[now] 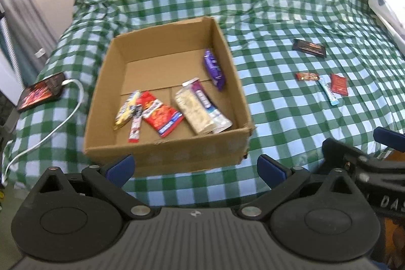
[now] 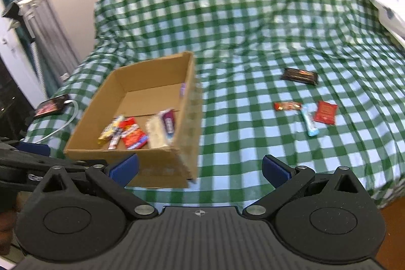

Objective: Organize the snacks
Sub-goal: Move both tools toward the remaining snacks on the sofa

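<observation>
Looking through the left wrist view: we see the cardboard box [image 1: 167, 103] on the bed [image 1: 278, 17], open side up, its long axis running away from us.
Box contents: a purple packet [image 1: 214, 68] lies along the right wall; a pale cracker pack [image 1: 193, 113], a red packet [image 1: 162, 115] and a yellow bar [image 1: 126, 109] lie on the floor, slanted.
Loose snacks: a dark bar [image 1: 309, 48], a small red bar [image 1: 307, 77], a light blue bar [image 1: 329, 92] and a red sachet [image 1: 339, 84] lie right of the box, apart from it.
Left tool [image 1: 196, 167]: we hold it level before the box's near wall, blue pads wide apart, gripping nothing.
Right wrist view, box: cardboard box [image 2: 141, 103] sits left of centre.
Loose snacks: light blue bar [image 2: 310, 122] points toward us.
Right tool [image 2: 200, 170]: level at the bed's near edge, spread wide, empty.
</observation>
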A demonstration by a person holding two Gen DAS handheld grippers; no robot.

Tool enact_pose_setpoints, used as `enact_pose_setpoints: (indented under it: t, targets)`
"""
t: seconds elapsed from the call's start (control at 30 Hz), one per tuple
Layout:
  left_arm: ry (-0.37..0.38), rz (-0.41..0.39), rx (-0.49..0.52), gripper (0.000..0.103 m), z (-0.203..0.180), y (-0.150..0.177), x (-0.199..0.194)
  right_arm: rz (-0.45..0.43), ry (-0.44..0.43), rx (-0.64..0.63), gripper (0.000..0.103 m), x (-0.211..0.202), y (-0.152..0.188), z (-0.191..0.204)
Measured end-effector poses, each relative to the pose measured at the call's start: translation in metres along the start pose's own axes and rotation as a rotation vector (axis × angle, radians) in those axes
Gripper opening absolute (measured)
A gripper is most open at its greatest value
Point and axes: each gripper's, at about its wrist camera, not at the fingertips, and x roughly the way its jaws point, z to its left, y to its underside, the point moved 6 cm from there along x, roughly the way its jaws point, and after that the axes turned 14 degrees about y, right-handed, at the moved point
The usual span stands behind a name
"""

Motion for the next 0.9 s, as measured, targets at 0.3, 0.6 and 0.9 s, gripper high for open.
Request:
enact_pose_setpoints:
  t: [0.3,0.6,0.9]
  targets:
    - [0.031,0.043,0.06,0.103,-0.038,-0.054,0.057,-0.047,0.192,0.101,0.102,0.063,-0.032,-0.089]
    - [0.076,0.016,0.165,0.103,-0.086,-0.127,0.136,-0.026,0.369,0.198,0.102,0.177,-0.058,-0.196]
    - [0.141,-0.064,0.345,0.103,-0.15,-0.211,0.235,0.129,0.365,0.132,0.07,0.304,-0.044,-0.198]
